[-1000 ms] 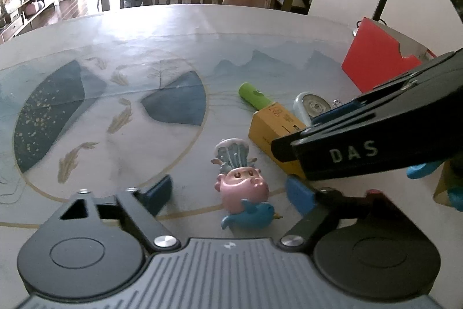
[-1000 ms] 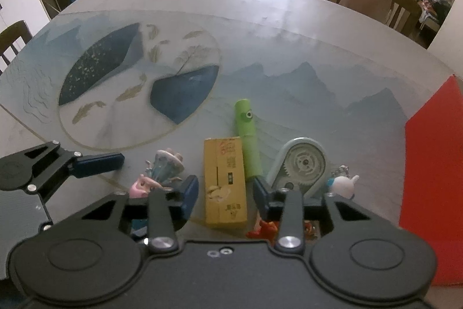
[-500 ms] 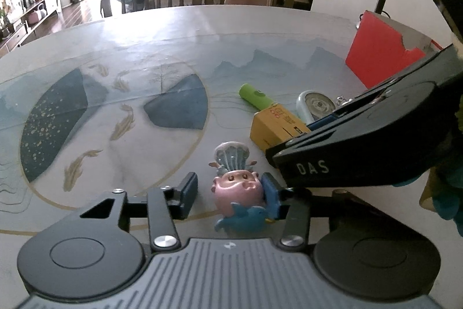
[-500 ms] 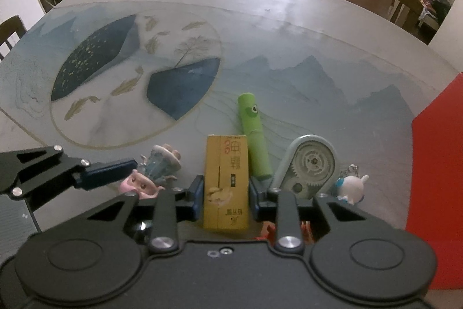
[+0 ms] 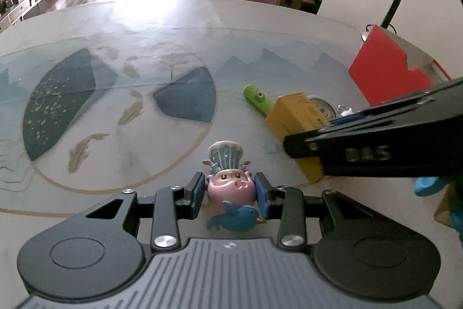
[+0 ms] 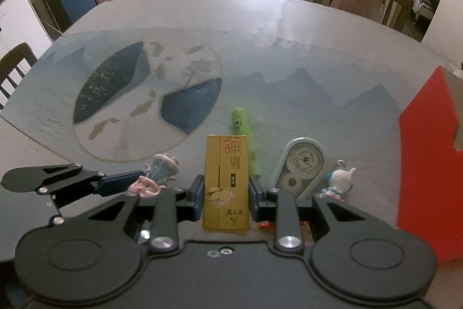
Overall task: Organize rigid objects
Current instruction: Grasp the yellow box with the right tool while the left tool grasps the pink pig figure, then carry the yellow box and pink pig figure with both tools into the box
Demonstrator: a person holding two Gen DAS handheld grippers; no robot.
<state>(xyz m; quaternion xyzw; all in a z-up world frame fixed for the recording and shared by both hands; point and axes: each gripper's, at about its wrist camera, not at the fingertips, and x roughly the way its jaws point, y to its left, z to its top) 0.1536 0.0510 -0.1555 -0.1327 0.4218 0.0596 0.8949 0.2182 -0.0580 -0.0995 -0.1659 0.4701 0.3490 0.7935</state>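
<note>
Both fisheye cameras sit low behind their own hand-held grippers, looking forward across the round, painted counter [image 5: 162,28] toward the dining chairs (close in, nearly at surface level). The right view looks from just right of the left; both share the yellow rectangular carton [image 5: 298,118] [image 6: 225,178].
</note>
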